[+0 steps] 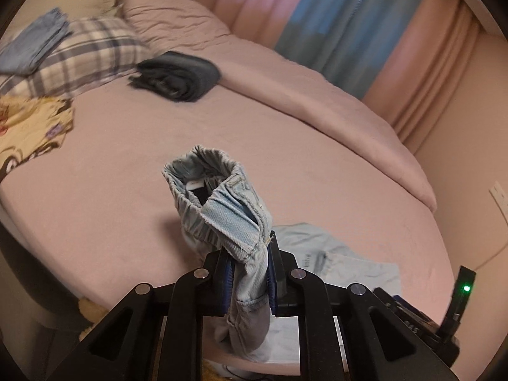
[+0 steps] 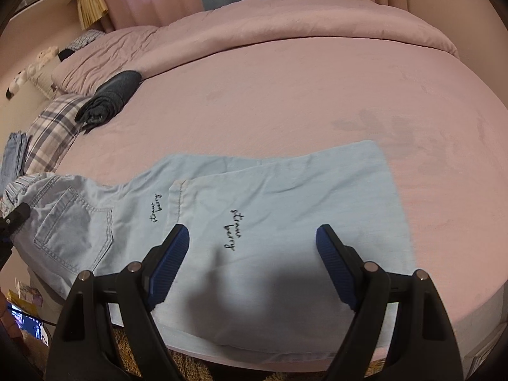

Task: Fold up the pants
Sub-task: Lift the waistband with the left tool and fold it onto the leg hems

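Observation:
Light blue denim pants (image 2: 279,209) lie on the pink bed, legs folded over each other near the front edge, with "strawberry" script on them. My left gripper (image 1: 250,273) is shut on the waistband end of the pants (image 1: 219,203) and holds it lifted above the bed; the elastic waist stands up in front of the camera. That gripper's tip shows at the far left of the right wrist view (image 2: 14,219). My right gripper (image 2: 252,238) is open and empty, hovering just above the folded legs.
The pink bed sheet (image 2: 317,95) spreads beyond the pants. A dark folded garment (image 1: 181,76) lies by a plaid pillow (image 1: 85,50) with folded blue jeans (image 1: 35,41) on it. A pink duvet (image 1: 285,82) runs along the far side. Curtains (image 1: 349,16) hang behind.

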A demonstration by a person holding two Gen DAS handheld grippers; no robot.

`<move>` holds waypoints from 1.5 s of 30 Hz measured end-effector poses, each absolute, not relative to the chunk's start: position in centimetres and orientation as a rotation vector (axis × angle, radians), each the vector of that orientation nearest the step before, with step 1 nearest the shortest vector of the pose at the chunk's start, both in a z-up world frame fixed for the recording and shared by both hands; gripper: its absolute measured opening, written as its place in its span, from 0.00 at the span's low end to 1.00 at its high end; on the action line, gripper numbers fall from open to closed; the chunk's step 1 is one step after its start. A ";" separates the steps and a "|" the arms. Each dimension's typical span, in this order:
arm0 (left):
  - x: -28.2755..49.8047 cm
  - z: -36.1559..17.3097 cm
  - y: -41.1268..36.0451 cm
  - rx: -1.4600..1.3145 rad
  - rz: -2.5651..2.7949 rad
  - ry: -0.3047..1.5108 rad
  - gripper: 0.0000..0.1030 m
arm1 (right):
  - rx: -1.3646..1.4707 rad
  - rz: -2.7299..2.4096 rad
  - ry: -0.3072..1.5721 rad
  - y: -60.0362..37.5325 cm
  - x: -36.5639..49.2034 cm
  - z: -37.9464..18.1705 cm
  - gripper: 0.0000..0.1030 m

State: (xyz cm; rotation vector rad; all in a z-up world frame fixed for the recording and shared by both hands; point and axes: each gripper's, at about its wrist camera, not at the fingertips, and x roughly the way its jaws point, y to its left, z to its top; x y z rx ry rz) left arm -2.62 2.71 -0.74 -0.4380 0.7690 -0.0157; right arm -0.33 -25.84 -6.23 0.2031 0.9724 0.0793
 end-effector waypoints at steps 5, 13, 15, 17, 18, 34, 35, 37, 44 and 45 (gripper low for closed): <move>-2.8 0.9 -0.8 -0.387 -0.140 0.752 0.14 | 0.237 0.062 0.949 -27.4 -0.7 -5.6 0.80; -2.0 1.7 -9.2 -0.247 -0.319 0.766 0.14 | 0.316 -0.014 0.890 -32.0 -1.9 -4.3 0.80; -1.5 1.1 -11.5 -0.216 -0.354 0.792 0.14 | 0.341 -0.027 0.881 -33.0 -2.2 -4.2 0.80; -0.6 0.0 -13.7 -0.179 -0.377 0.828 0.14 | 0.362 -0.038 0.881 -33.9 -2.4 -4.4 0.80; -0.1 -0.7 -14.8 -0.159 -0.386 0.850 0.14 | 0.374 -0.052 0.884 -34.5 -2.5 -4.5 0.80; -1.6 -0.2 -17.4 -0.100 -0.614 0.940 0.59 | 0.523 -0.063 0.846 -38.4 -3.9 -4.2 0.81; -1.7 0.3 -15.8 -0.104 -0.570 0.917 0.60 | 0.520 -0.059 0.843 -38.2 -3.9 -4.2 0.81; -1.4 0.4 -12.6 -0.114 -0.466 0.890 0.61 | 0.514 -0.044 0.848 -37.6 -3.8 -4.2 0.82; -0.9 -3.0 -5.7 -0.192 -0.208 0.951 0.61 | 0.487 0.107 0.864 -34.3 -2.4 -5.0 0.71; -0.7 -3.8 -5.4 -0.193 -0.192 0.970 0.61 | 0.478 0.144 0.876 -33.6 -2.1 -5.3 0.61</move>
